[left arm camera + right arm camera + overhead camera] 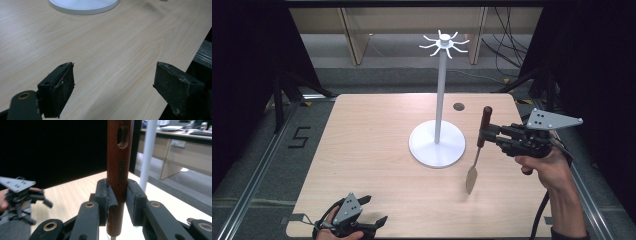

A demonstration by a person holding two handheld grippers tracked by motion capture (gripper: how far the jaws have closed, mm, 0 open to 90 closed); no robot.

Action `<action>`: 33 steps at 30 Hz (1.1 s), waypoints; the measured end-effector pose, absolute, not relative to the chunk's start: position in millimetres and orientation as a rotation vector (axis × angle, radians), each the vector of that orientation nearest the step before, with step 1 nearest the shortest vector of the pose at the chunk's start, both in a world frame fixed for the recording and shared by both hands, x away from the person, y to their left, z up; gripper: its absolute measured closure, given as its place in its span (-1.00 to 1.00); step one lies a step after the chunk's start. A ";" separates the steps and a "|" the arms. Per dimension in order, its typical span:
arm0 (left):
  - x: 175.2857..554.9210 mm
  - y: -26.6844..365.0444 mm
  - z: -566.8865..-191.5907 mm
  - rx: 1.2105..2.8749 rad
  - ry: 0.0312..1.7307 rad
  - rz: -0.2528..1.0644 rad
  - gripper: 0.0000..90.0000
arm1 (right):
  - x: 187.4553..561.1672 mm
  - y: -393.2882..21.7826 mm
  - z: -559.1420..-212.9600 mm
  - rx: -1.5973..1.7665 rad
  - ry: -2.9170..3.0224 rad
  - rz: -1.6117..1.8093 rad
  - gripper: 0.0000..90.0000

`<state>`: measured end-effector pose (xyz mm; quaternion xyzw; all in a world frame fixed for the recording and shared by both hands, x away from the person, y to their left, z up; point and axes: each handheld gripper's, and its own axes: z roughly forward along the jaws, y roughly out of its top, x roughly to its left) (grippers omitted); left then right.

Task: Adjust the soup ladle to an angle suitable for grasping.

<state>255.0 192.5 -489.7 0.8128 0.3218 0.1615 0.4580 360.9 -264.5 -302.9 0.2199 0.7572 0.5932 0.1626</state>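
Upright between the right gripper (486,136)'s black pads stands a spatula (479,150), its dark reddish-brown wooden handle smooth and rounded, with an oval hanging hole near the top and the word SUPOR printed lengthwise down the wood. Both pads are clamped on the handle from either side, roughly at its lower half; in the right gripper view the handle (120,170) rises well above the fingers (105,195) and a short stub of it shows beneath them, where a thin metal shank begins. Below the grip, in the high view, that slim shank runs down to a flat, leaf-shaped metal blade hanging over the table (362,150), a pale wood-grain board with rounded corners. Just beside the gripped spatula, to its left in the high view, is a white stand (439,120): a round flat base, a thin straight pole and a ring of curved hooks on top. Down at the near edge of the table the left gripper (373,210) rests with its worn, rough-faced pads (62,92) spread wide apart, nothing between them but bare tabletop, well apart from the spatula
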 end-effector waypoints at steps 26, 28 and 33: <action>254.9 193.6 -489.1 1.998 0.796 0.386 -0.65 | 421.3 -232.1 -253.9 0.703 2.086 1.703 0.64; 254.6 192.3 -489.8 1.981 0.802 0.374 -0.65 | 424.4 -231.6 -250.4 0.711 2.079 1.696 0.64; 254.1 191.5 -490.0 1.976 0.804 0.373 -0.65 | 432.8 -228.7 -237.6 0.709 2.074 1.680 0.64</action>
